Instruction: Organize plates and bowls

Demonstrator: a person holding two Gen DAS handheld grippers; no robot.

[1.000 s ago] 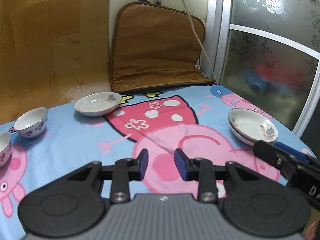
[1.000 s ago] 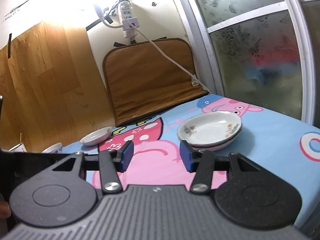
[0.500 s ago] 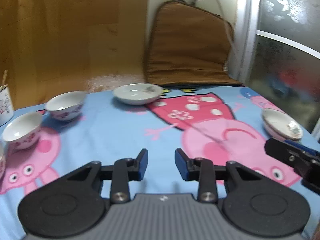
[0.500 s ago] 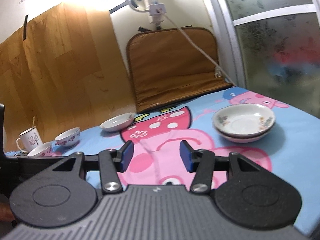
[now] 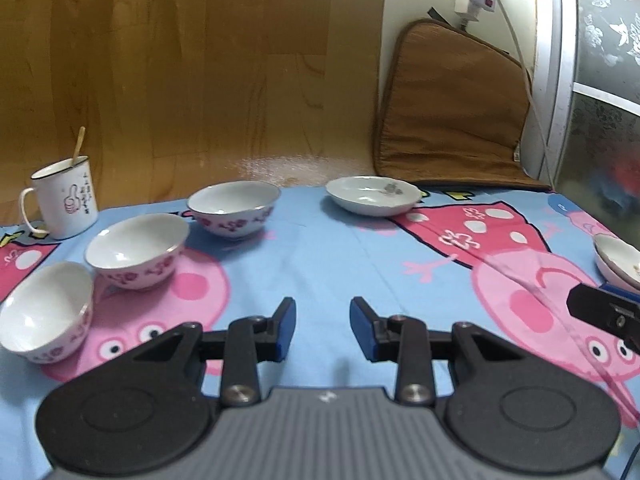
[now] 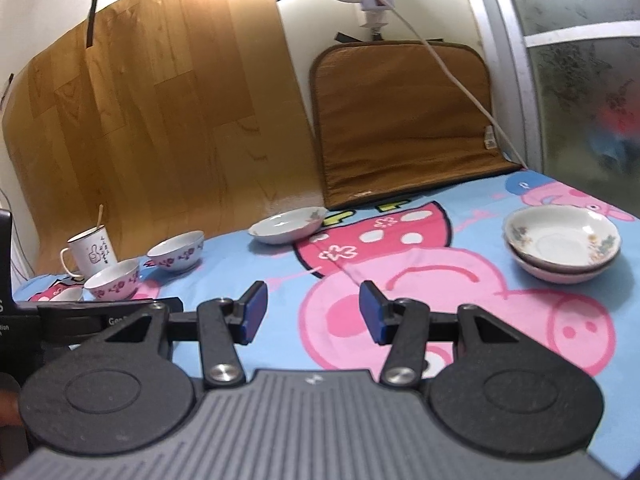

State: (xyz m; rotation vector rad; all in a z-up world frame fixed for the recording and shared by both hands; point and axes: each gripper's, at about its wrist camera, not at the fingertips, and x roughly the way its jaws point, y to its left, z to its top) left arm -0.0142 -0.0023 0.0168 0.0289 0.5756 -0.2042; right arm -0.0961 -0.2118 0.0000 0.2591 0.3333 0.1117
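Note:
Three white bowls with purple flowers stand at the left of the cartoon-print cloth: a near bowl [image 5: 46, 318], a middle bowl [image 5: 138, 250] and a far bowl [image 5: 234, 209]. A single shallow plate [image 5: 373, 195] lies at the back. Two stacked plates [image 6: 562, 242] sit at the right. My left gripper [image 5: 322, 328] hovers open and empty above the cloth, right of the bowls. My right gripper [image 6: 312, 312] is open and empty too, left of the stacked plates.
A white mug [image 5: 64, 198] with a stick in it stands behind the bowls at the far left. A brown cushion [image 6: 404, 120] leans on the back wall, with a white cable [image 6: 460, 84] across it. A frosted glass door [image 6: 580, 80] bounds the right side.
Both views have swung left: the bowls and the mug have come into sight, and the stacked plates have slid toward the right edge. Neither gripper's jaws have changed.

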